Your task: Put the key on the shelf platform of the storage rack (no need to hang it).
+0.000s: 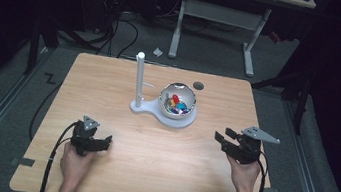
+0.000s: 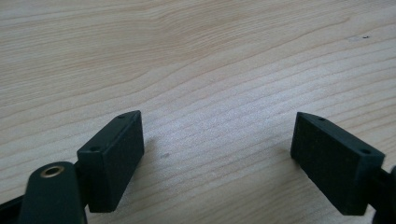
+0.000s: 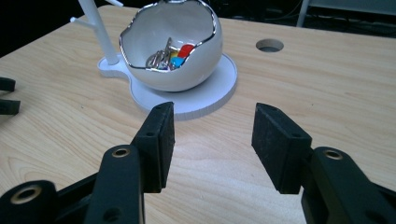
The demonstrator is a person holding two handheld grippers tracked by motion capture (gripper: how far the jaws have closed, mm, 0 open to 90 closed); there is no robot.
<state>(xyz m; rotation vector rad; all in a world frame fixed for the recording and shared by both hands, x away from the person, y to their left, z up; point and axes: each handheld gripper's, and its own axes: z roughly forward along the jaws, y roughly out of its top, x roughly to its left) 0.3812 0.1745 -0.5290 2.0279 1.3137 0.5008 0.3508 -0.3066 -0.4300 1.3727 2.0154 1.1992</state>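
Facing the bowl [image 3: 175,51] mid-counter toward the far edge, my right fingers [image 3: 212,140] gape empty, nearer it than my left fingers [image 2: 217,154], also spread empty, by the near edge.

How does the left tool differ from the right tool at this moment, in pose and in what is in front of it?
The left tool lies low at the wooden table, with bare wood ahead of its jaws; the right tool faces the white bowl on its white stand. The left tool's grey plate sits near upright, while the right tool's plate lies nearly flat. Both tools are open, hold nothing, and are each gripped by one hand.
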